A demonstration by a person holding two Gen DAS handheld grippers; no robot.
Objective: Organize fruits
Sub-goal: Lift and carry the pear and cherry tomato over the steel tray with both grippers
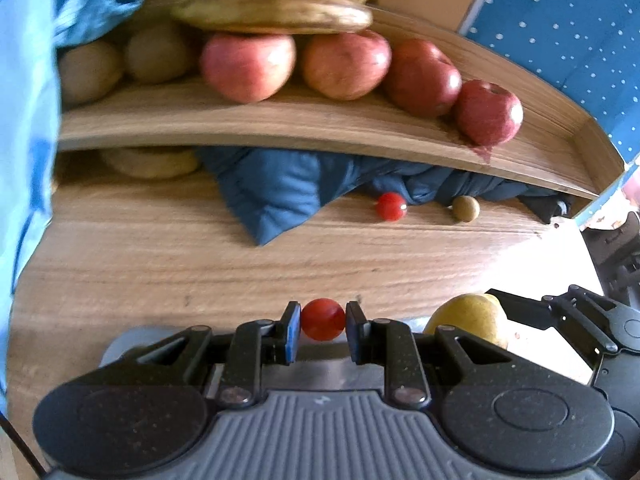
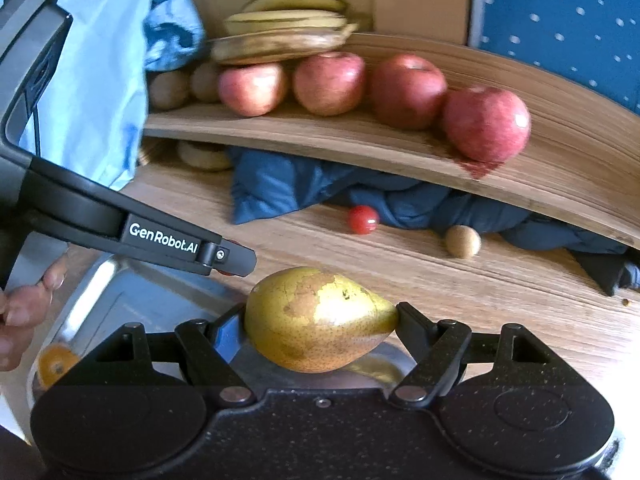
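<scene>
1. Right now the left gripper (image 1: pixel 323 325) is clenched on a small round red cherry tomato (image 1: pixel 322 319), pinched between its blue pads over the near part of the pale wooden tabletop (image 1: pixel 160 264).
2. Just right of it, the right gripper (image 2: pixel 320 322) grasps a yellow-green russeted pear (image 2: pixel 316 318) lying sideways, one pad at the fat end and one at the stem end.
3. Under both grippers sits a shiny metal tray (image 2: pixel 132 300); an orange fruit (image 2: pixel 56 364) lies in its near left corner.
4. Farther off, a raised wooden shelf (image 1: pixel 280 124) carries four red apples (image 1: pixel 346 65) in a row, brown kiwis (image 1: pixel 158 56) at their left, and yellow bananas (image 1: pixel 272 10) resting across the left apples.
5. Below the shelf, a dark blue cloth (image 1: pixel 280 184) is bunched on the tabletop.
6. Near that cloth lie a second small red tomato (image 1: pixel 391 207) and a small round tan fruit (image 1: pixel 466 209), apart from each other.
7. A light blue sleeve (image 2: pixel 96 80) fills the left side, and a hand (image 2: pixel 20 320) holds the left gripper's handle.
</scene>
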